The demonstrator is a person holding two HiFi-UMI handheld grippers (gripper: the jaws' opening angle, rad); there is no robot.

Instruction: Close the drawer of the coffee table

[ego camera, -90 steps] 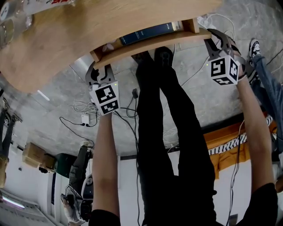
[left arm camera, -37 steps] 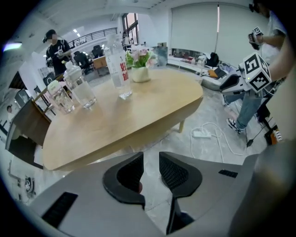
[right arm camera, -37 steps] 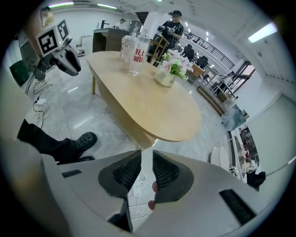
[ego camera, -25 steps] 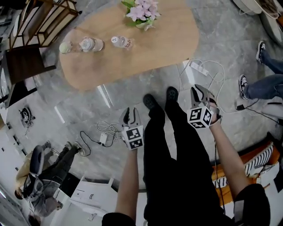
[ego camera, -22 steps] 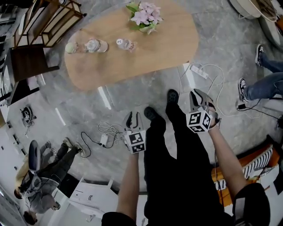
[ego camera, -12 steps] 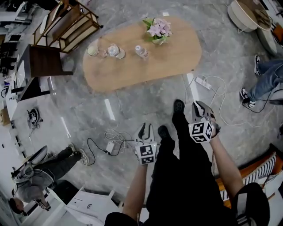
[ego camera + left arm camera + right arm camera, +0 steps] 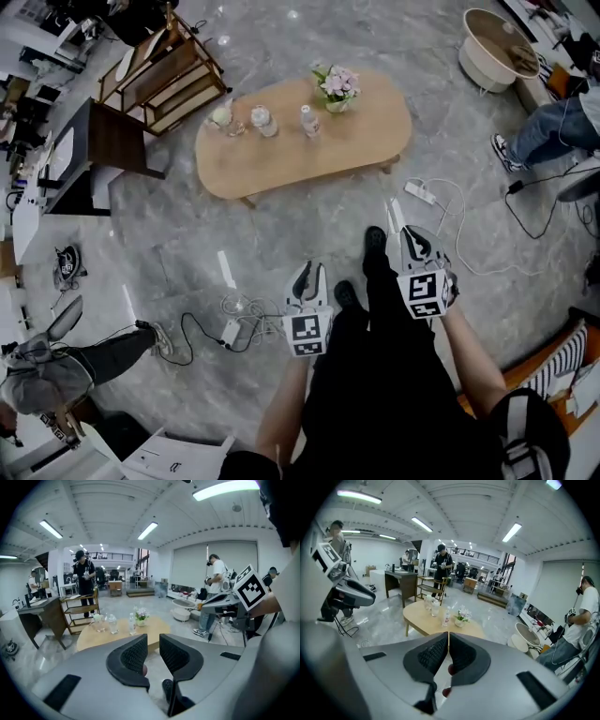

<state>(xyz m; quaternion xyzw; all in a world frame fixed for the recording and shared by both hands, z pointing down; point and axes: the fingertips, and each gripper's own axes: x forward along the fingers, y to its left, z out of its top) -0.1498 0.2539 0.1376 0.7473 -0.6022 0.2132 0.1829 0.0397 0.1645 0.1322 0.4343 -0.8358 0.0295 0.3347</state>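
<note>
The left gripper [image 7: 308,270] and the right gripper [image 7: 412,234] are held side by side above the grey stone floor [image 7: 178,244], one on either side of the person's black-clad legs [image 7: 375,375]. Both are pointed forward and downward. In the left gripper view a narrow gap is seen between the jaws, which are closing, and nothing is caught between them. In the right gripper view the jaws are closing too. Their tips are already brought together and nothing is gripped. The coffee table [image 7: 281,159] is found ahead of both grippers and below them, well apart, with a stretch of bare floor between. In each gripper view it is seen just beyond the jaw tips and a little to their left. A pot of pink flowers [image 7: 337,86] and two bottles [image 7: 263,120] are carried on its oval wooden top. The drawer cannot be made out in any view. A tangle of cables [image 7: 234,309] is spread on the floor just left of the left gripper, and a power strip [image 7: 420,192] is laid ahead of the right gripper.
</note>
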